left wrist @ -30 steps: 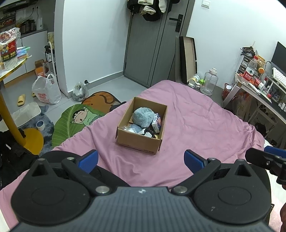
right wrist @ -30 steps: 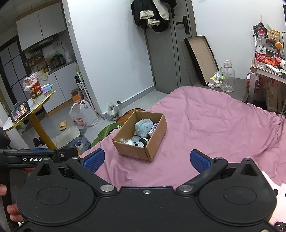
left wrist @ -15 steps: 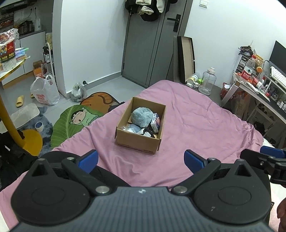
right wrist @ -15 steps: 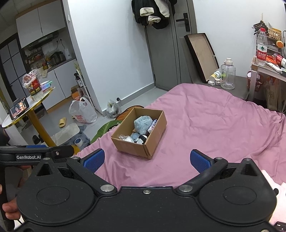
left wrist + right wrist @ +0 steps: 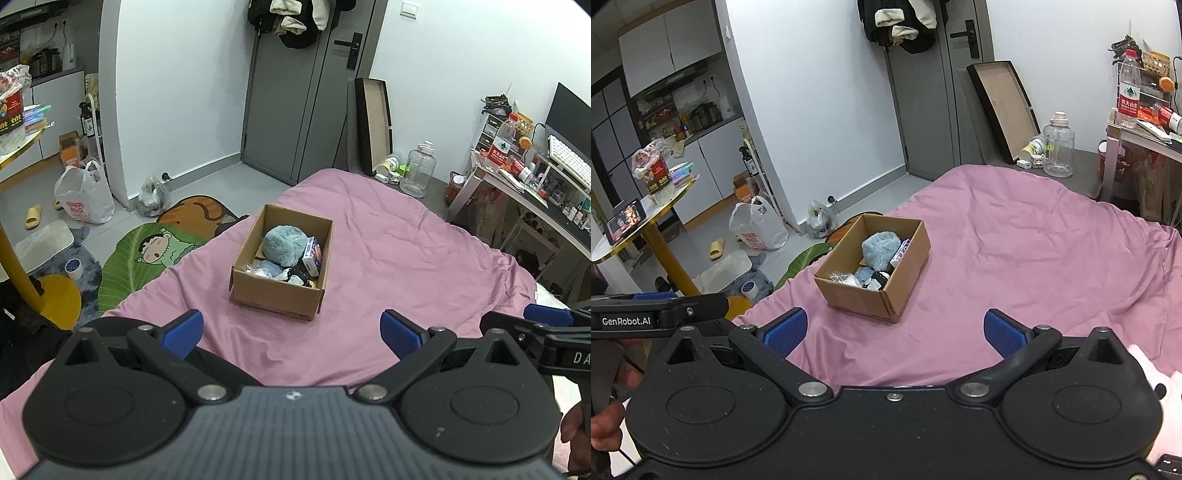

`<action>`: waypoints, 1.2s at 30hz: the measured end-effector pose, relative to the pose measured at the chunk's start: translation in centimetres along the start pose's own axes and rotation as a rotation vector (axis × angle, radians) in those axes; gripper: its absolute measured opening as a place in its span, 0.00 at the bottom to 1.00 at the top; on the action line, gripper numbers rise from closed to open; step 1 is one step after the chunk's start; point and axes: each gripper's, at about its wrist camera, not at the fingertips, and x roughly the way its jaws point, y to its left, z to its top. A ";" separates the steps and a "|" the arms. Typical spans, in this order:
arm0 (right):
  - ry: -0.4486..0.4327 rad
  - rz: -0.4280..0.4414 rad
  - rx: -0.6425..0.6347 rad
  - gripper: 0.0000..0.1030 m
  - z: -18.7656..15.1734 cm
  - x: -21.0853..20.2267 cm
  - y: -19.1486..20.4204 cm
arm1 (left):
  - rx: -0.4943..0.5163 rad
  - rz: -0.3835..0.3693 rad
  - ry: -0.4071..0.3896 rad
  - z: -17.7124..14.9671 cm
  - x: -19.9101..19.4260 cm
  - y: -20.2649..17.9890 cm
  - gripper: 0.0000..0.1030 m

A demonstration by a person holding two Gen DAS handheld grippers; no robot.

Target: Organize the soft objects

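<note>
"GenRobot.AI" on left gripper (image 5: 661, 314) arm; "SUPER" on plastic bag (image 5: 83, 201).

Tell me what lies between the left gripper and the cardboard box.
Only bare pink bedsheet. In the left wrist view, nothing sits between the open left gripper and the cardboard box; the right wrist view shows the same empty stretch.

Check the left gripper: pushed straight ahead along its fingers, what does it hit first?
Probably the near wall of the cardboard box on the pink bedspread. The left gripper is open and aimed about at it, with only bare bedspread between. Depth is unclear, so it could graze the bedspread first.
</note>
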 end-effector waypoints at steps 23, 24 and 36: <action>0.021 0.016 0.048 1.00 -0.4 1.6 -1.1 | 0.014 -0.013 0.038 -0.1 1.8 -0.1 0.98; 0.017 0.015 0.053 1.00 -0.4 1.6 -1.3 | 0.017 -0.013 0.037 -0.1 2.0 -0.1 0.98; 0.004 0.018 0.077 1.00 0.4 4.1 -1.5 | -0.001 -0.055 0.064 1.1 3.7 0.9 0.98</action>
